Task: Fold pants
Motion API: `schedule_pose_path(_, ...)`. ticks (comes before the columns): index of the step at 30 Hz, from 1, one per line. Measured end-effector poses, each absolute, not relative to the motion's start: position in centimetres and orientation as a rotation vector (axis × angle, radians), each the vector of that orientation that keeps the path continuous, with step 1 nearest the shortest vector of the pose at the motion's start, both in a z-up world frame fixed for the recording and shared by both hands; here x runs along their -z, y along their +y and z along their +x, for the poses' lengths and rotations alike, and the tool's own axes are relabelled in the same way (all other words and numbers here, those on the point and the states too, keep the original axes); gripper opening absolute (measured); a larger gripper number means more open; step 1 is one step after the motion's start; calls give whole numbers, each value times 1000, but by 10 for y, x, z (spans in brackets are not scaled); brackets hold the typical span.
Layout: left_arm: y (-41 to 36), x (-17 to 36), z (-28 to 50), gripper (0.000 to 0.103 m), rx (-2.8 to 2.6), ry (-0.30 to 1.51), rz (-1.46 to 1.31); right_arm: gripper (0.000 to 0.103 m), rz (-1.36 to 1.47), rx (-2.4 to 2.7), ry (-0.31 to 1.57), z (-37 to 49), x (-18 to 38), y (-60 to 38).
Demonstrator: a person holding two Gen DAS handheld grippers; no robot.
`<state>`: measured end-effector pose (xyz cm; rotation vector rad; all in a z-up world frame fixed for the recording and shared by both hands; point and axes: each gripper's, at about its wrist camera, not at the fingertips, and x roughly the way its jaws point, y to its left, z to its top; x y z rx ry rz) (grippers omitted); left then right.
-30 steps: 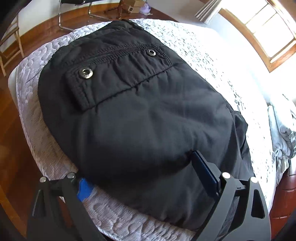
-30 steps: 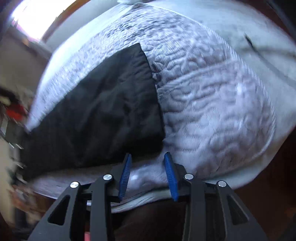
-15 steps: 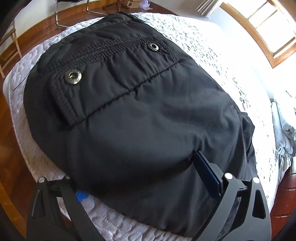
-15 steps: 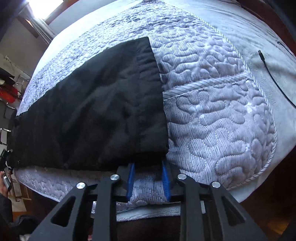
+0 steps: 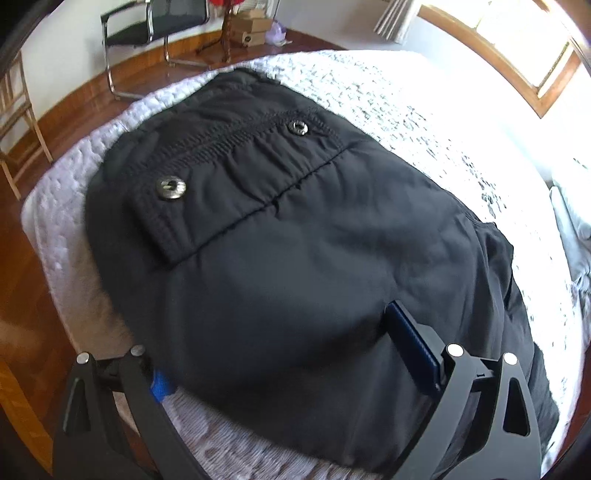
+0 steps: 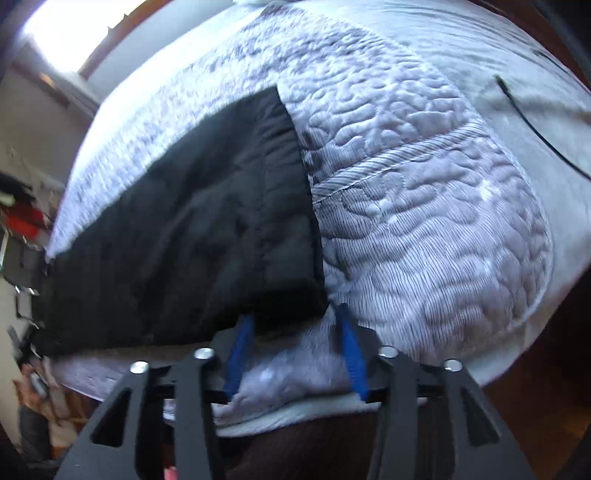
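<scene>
Black pants (image 5: 295, 258) lie flat on a quilted white bedspread (image 5: 388, 96). The left wrist view shows their seat end with a flapped pocket and two metal snaps (image 5: 170, 188). My left gripper (image 5: 280, 354) is open wide, its jaws either side of the near edge of the pants; the left pad is partly hidden under the cloth. The right wrist view shows the leg end (image 6: 207, 236) with its straight hem. My right gripper (image 6: 293, 325) is open, its blue pads at the near hem corner, touching the edge of the cloth.
The bed edge drops to a wooden floor (image 5: 22, 295). A black metal chair (image 5: 147, 26), a wooden chair (image 5: 14, 122) and boxes stand beyond the bed. A window (image 5: 517, 44) is far right. A black cable (image 6: 535, 125) lies on the sheet.
The left gripper has pulled back a little from the pants, jaws still wide. The right gripper has opened wider and now sits at the hem corner.
</scene>
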<state>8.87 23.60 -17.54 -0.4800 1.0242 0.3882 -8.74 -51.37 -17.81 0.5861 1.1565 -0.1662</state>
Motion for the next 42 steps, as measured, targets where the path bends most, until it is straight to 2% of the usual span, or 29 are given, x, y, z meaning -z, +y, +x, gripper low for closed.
schedule_pose_path(6, 225, 153, 54, 96, -434, 947, -449, 54, 856, 44, 1036, -116, 168, -496)
schedule_pose_path(9, 215, 142, 44, 96, -435, 900, -417, 54, 1049, -43, 1021, -114, 185, -485)
schedule_pose_path(12, 197, 133, 39, 96, -396, 883, -379, 54, 1128, 5, 1046, -107, 205, -486)
schedule_pose_path(14, 189, 133, 44, 96, -350, 912, -371, 51, 1184, 34, 1061, -106, 218, -489)
schedule_pose_path(25, 178, 159, 64, 97, -272, 1025, -330, 61, 1133, 109, 1045, -72, 232, -494)
schedule_pose_path(27, 183, 166, 65, 98, -279, 1046, -327, 54, 1102, 120, 1037, -72, 228, -491)
schedule_pose_path(31, 191, 177, 66, 98, -302, 1070, -309, 17, 1101, 104, 982, -73, 220, -497)
schedule_pose_path(32, 193, 180, 66, 98, -310, 1075, -305, 12, 1115, 89, 966, -73, 217, -500)
schedule_pose_path(35, 199, 194, 68, 100, -324, 1093, -318, 8, 1086, 42, 924, -69, 200, -503)
schedule_pose_path(42, 187, 207, 82, 101, -330, 1111, -358, 7, 990, 15, 885, -55, 154, -524)
